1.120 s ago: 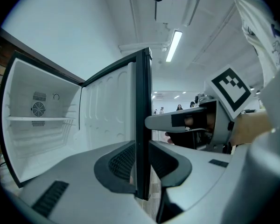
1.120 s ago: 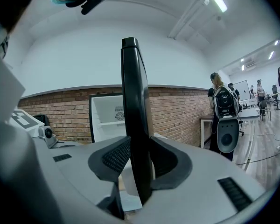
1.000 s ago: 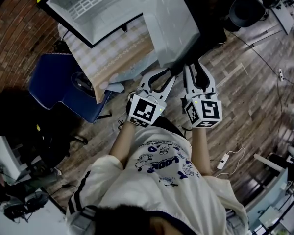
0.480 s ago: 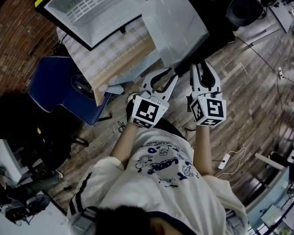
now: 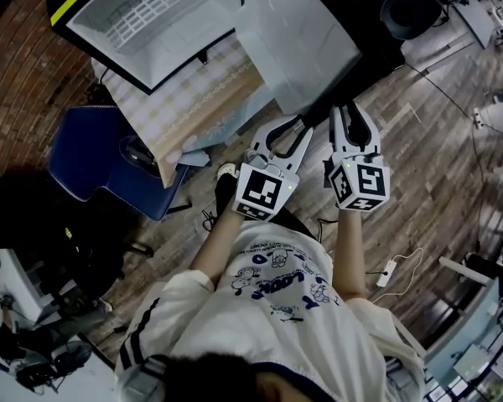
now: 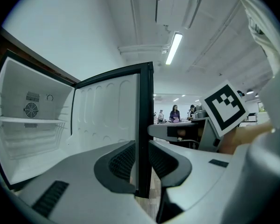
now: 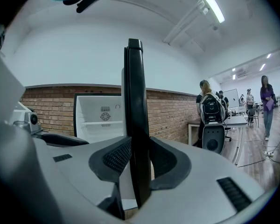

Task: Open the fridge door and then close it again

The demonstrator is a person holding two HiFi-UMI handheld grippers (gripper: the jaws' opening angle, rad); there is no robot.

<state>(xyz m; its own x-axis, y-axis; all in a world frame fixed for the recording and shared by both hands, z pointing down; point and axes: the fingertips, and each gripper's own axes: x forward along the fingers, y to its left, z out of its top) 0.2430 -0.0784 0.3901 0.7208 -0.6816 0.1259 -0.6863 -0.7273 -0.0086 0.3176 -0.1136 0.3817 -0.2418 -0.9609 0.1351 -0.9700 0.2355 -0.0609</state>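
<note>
Left hand-held gripper clamps fridge door edge, right hand-held gripper just closing on it

glossy white fridge door, rough brick wall.

The fridge is white inside, with a black frame and a yellow strip at its far left corner. The fridge door is white with a black edge. The chair on the left is blue. The wall is red-brown brick and the floor is grey-brown planks. The person's shirt is cream with blue print.
</note>
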